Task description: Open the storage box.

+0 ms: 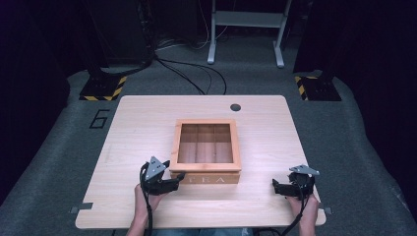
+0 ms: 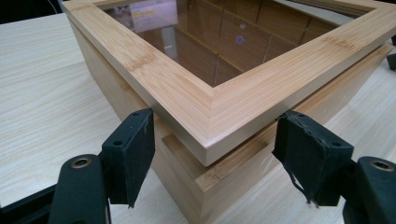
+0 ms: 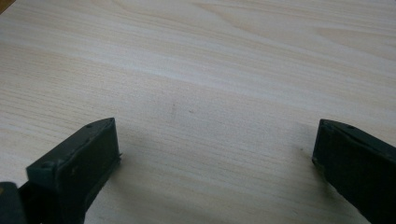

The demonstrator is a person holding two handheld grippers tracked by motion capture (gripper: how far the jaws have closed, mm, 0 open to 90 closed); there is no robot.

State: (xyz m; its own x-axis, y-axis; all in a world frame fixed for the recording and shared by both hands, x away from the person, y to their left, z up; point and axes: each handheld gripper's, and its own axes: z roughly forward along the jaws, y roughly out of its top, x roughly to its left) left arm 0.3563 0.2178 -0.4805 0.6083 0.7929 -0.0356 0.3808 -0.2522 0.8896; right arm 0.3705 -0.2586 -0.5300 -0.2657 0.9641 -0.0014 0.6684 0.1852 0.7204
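Pale wood covers the table [image 1: 128,147], and the bamboo box [image 1: 206,150] sits near its middle, a little toward the person's edge, lid down; from the high view the left gripper [image 1: 178,178] lies at the box's near left corner, and the right gripper [image 1: 276,187] rests well apart near the table's right near corner, bare board between it and the box. The left gripper view brings up what the high view cannot: the box corner [image 2: 208,144] stands between the two black jaws, which sit half apart on either side of it; whether the pads press the wood I cannot tell; the glass lid shows wooden dividers beneath. The right gripper view shows wide-spread jaws with plain table [image 3: 196,70] between them, holding nothing. Open board runs left of the box and behind it up to a dark round hole [image 1: 235,106]; the front strip is narrow.
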